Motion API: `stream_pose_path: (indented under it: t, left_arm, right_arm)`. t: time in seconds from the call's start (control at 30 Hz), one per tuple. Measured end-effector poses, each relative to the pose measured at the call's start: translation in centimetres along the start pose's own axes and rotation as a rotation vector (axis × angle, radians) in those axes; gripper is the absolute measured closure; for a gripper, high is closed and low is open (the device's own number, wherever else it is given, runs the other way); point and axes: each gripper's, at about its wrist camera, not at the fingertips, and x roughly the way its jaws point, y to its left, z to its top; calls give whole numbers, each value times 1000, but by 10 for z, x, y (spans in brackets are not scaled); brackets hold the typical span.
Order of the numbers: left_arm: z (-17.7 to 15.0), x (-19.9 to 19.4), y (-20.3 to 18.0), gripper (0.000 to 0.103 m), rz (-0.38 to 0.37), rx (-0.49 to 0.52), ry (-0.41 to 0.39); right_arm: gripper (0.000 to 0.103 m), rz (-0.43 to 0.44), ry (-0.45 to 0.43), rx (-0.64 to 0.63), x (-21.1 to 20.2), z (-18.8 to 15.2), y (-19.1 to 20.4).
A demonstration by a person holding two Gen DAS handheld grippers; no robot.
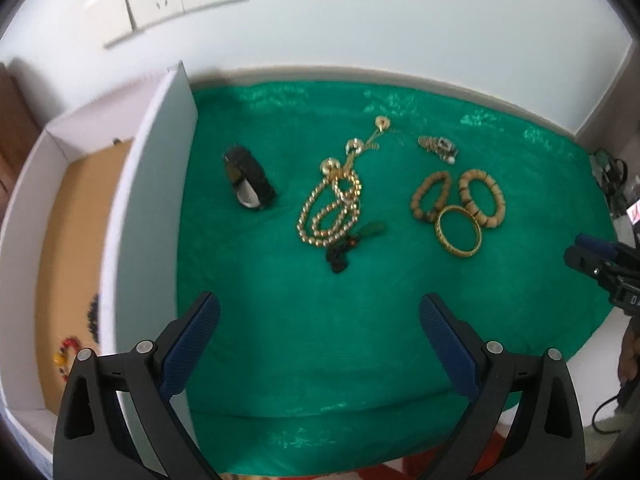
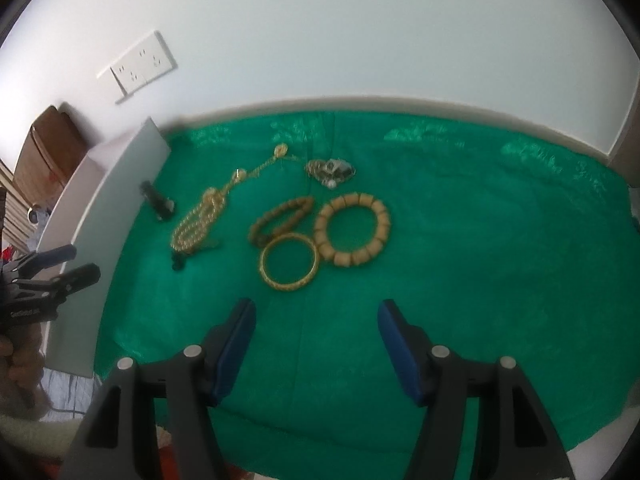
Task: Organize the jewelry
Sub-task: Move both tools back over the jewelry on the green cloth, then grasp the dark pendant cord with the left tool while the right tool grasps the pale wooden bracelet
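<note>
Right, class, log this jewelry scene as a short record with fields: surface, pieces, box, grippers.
surface: green cloth
pieces: black band, gold chain, brooch, two bead bracelets, gold bangle touching both
box: white box at the cloth's left edge, some beads inside
grippers: left gripper and right gripper both open, holding nothing

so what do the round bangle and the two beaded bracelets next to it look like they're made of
The bangle looks like gold-toned metal: a rigid, shiny yellow ring with a patterned rim. The chunky bracelet and the thinner one look like wood: matte tan beads, though blur leaves it open.
</note>
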Motion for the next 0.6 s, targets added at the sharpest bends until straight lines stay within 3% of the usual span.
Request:
stream_pose_path:
  t: [0.33, 0.6]
  left_arm:
    - [16, 36, -9, 3, 14, 40, 49]
    - [30, 85, -17, 7, 61, 96, 120]
  right_arm:
    - [38, 7, 30, 2, 16, 16, -20]
    - [38, 40, 120, -16, 65, 46, -27]
